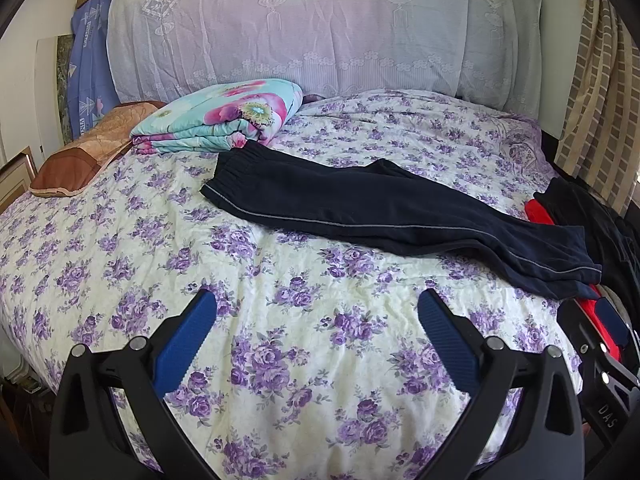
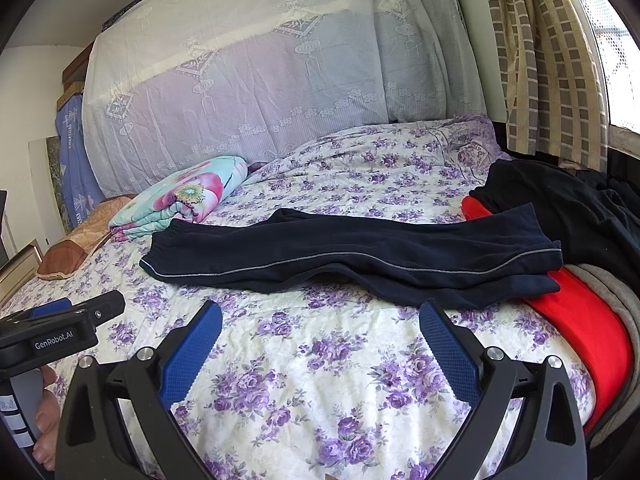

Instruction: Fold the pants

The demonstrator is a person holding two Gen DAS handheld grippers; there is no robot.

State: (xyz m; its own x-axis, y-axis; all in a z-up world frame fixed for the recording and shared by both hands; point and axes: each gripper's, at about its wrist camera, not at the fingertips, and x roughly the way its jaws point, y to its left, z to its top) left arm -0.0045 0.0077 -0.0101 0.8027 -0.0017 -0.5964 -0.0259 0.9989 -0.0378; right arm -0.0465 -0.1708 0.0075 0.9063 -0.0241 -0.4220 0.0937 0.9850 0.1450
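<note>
Dark navy pants with a thin grey side stripe lie flat across the bed, folded lengthwise, waistband at the left and cuffs at the right. They also show in the right wrist view. My left gripper is open and empty, hovering over the bedspread in front of the pants. My right gripper is open and empty, just short of the pants' near edge. The left gripper's body shows at the left of the right wrist view.
The bed has a purple floral bedspread. A folded floral quilt and a brown pillow lie at the back left. Red and black clothes are piled at the right edge. A lace-covered headboard stands behind.
</note>
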